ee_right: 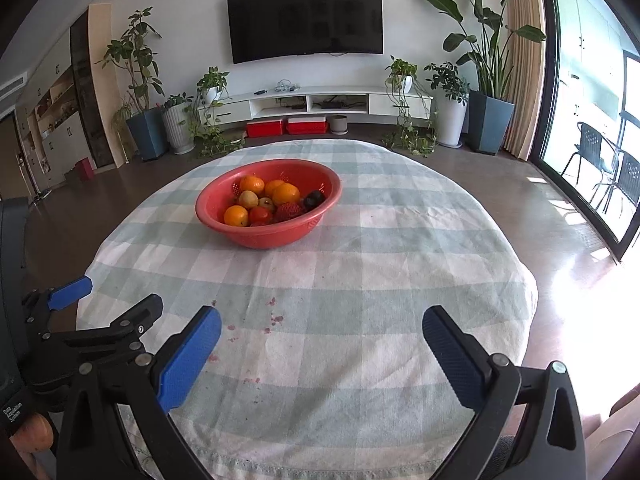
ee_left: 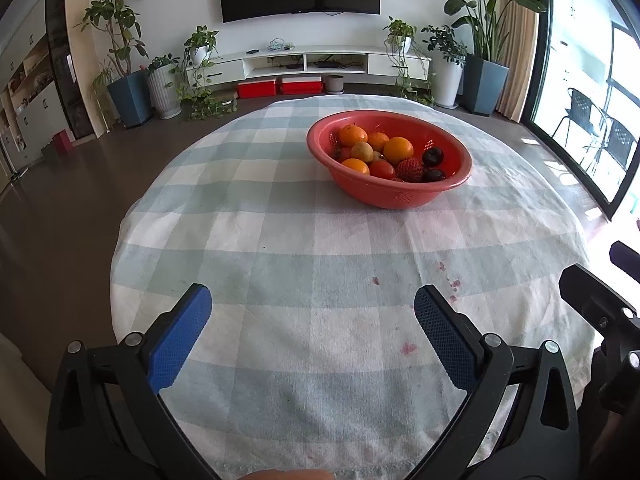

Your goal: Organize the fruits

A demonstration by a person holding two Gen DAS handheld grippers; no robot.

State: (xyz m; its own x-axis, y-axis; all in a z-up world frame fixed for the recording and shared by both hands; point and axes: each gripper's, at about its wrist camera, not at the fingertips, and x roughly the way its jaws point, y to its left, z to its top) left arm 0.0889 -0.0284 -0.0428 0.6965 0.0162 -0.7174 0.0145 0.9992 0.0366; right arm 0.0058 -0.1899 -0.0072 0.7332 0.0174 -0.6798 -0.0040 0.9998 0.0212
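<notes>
A red perforated bowl [ee_left: 400, 196] stands on the round table with the checked cloth [ee_left: 280, 240]. It holds several fruits: oranges [ee_left: 398, 149], a strawberry [ee_left: 409, 169], dark plums [ee_left: 433, 156], a tomato and a pale fruit. The bowl also shows in the right wrist view [ee_right: 264, 236], left of centre. My left gripper [ee_left: 312, 300] is open and empty above the table's near edge. My right gripper [ee_right: 320, 322] is open and empty, also near the front edge. Part of the right gripper shows at the left wrist view's right edge [ee_left: 600, 312].
The cloth has small red stains [ee_right: 274, 318] near the front. Behind the table are a white TV cabinet [ee_right: 316, 104], a wall TV, potted plants [ee_right: 488, 80] and red boxes [ee_right: 286, 126] on the floor. A glass door is at the right.
</notes>
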